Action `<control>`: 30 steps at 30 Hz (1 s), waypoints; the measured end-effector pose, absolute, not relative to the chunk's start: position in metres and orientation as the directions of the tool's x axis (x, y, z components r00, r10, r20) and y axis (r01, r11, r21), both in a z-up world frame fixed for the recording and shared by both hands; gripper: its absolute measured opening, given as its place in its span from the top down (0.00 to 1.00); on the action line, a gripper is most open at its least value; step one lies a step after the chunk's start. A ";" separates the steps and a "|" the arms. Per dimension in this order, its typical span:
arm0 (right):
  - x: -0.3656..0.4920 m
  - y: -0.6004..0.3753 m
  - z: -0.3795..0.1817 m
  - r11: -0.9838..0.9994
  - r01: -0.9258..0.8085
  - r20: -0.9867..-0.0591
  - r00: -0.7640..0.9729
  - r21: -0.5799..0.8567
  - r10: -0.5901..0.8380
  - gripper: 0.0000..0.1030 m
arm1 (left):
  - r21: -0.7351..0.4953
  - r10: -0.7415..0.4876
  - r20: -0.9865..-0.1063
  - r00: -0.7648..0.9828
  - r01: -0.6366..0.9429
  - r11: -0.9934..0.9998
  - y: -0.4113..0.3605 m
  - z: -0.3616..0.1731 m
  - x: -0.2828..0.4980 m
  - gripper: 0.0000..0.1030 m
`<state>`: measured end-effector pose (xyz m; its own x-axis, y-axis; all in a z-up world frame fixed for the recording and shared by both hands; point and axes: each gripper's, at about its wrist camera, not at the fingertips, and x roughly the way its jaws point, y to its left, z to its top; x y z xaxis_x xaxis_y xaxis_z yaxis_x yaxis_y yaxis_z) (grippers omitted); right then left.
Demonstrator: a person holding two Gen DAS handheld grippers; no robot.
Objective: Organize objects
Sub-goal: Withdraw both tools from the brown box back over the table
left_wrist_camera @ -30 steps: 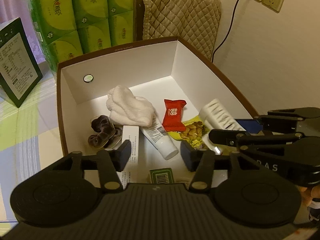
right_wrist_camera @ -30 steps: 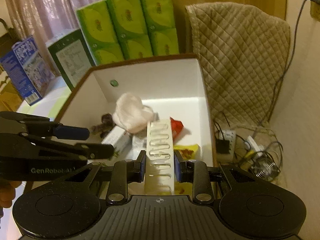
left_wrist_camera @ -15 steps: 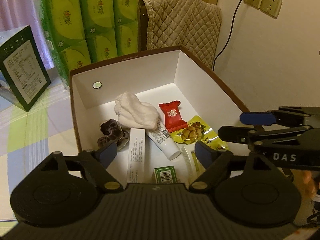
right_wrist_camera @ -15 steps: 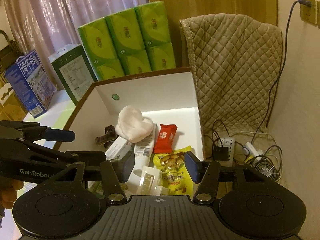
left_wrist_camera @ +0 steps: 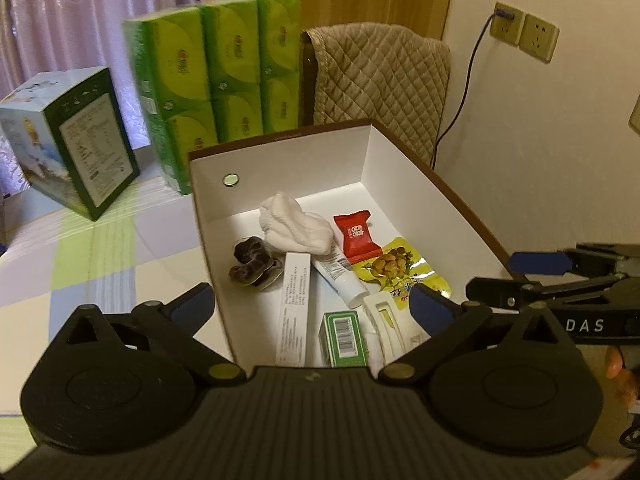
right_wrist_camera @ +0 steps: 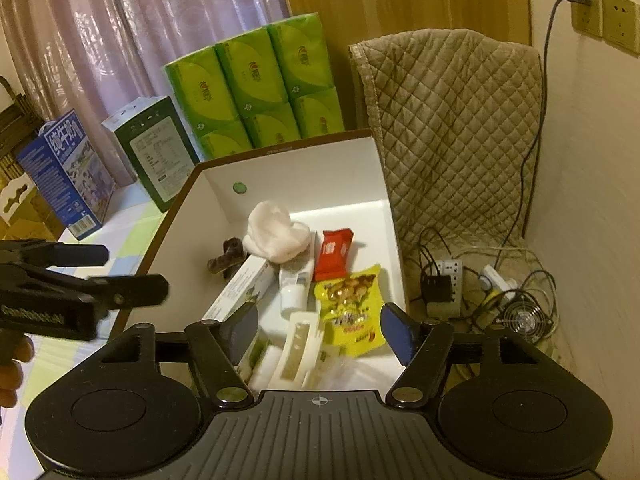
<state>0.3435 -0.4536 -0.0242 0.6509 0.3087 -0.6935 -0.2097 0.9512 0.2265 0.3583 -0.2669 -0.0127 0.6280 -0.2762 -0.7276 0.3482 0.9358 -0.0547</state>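
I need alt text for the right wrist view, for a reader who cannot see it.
An open right claw hovers over a white-lined box holding a white cloth, red packet, yellow snack bag and white clip. Green tissue packs stand behind it.

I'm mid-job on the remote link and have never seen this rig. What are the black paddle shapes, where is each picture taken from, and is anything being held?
No robot arm here: a person holds a two-finger tool in each hand, each with a fisheye camera looking along its fingers. The black shapes at the bottom are the tool's own body. In the left wrist view the left tool is open and empty; the right tool, seen in its own view, is open and empty too. Both hover over a white box holding a white cloth, red candy packet, yellow nut packet, tube, white clip and a small green box.
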 end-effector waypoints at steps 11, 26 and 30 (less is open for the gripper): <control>0.296 -0.432 -0.014 0.958 -0.194 -0.704 0.649 0.212 0.288 0.33 | -0.067 -0.253 -0.715 0.652 0.297 0.953 -0.226 0.002 0.307 0.01; 0.216 -0.366 -0.003 0.951 -0.238 -0.710 0.633 0.200 0.308 0.33 | -0.073 -0.208 -0.735 0.645 0.229 0.971 -0.158 0.004 0.221 0.01; 0.192 -0.347 -0.006 0.946 -0.246 -0.720 0.616 0.210 0.320 0.33 | -0.069 -0.193 -0.744 0.639 0.213 0.974 -0.134 0.004 0.195 0.01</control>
